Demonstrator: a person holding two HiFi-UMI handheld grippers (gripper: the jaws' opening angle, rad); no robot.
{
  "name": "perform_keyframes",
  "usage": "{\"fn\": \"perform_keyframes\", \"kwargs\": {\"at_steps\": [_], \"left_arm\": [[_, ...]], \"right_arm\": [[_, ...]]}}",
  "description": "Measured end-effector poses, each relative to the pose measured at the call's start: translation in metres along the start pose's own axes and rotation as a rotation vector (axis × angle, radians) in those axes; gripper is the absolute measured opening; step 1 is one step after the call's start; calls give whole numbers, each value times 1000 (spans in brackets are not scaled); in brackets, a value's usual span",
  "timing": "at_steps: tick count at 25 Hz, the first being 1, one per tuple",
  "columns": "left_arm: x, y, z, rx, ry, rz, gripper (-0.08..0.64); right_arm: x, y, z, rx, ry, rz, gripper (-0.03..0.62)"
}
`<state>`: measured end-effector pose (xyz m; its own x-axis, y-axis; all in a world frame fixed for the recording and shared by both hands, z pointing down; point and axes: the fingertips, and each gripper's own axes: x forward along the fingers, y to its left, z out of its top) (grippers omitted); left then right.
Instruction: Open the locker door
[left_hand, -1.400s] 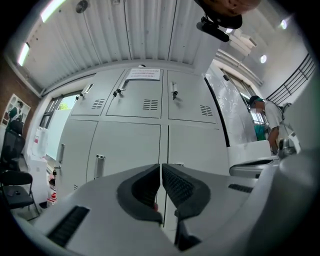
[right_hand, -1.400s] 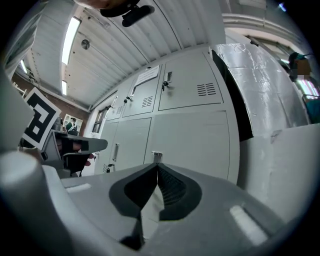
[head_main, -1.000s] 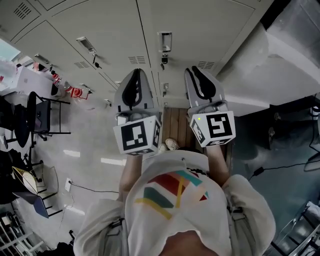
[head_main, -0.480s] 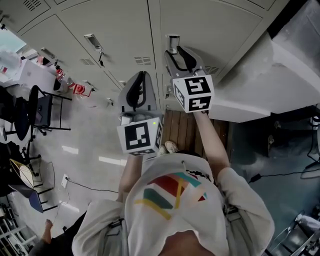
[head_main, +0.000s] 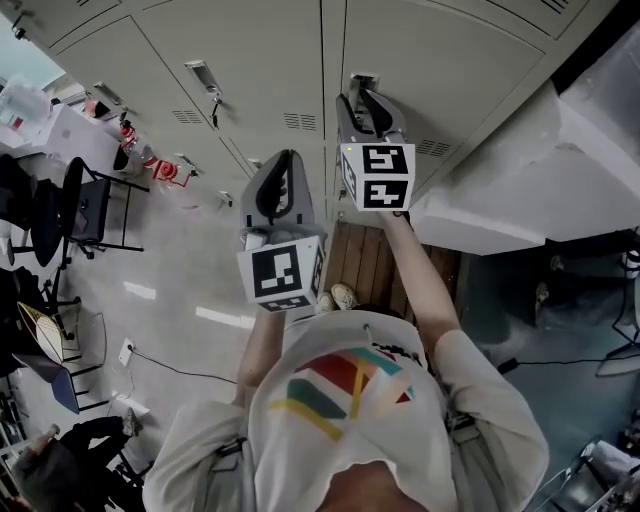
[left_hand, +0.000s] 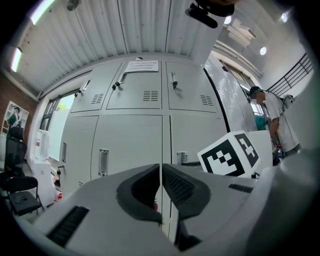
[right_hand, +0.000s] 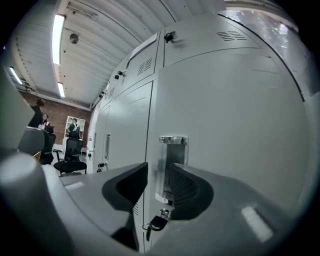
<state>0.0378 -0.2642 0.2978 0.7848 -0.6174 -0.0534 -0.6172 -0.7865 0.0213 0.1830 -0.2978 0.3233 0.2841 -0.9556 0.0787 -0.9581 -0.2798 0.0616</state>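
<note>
While the left hand-held gripper (left_hand: 160, 175) rests pinched together, the right hand-held gripper (right_hand: 159, 180), jaws just widened then easing inward, apart with the door handle (right_hand: 173, 150) between them, should clamp squarely before pulling.

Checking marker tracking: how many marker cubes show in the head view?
2: one white cube with black square markers on the left tool, another on the right tool, nearer the grey lockers.

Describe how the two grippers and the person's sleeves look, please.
The left gripper and the right gripper look the same: light grey, tapering shells with black ribbed pads on the inner sides. Each carries a white cube printed with black square markers. No cables show. The person wears a white T-shirt with short sleeves and teal, red and yellow stripes.
</note>
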Motion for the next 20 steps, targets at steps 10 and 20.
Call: {"fn": "perform_keyframes", "kwargs": {"at_steps": [10, 20], "left_arm": [[-2, 9, -5, -10, 13, 9, 23], [1, 9, -8, -35, 16, -13, 23]], "right_arm": [[3, 0, 0, 7, 6, -27, 78], [-10, 6, -1, -2, 26, 19, 75]]}}
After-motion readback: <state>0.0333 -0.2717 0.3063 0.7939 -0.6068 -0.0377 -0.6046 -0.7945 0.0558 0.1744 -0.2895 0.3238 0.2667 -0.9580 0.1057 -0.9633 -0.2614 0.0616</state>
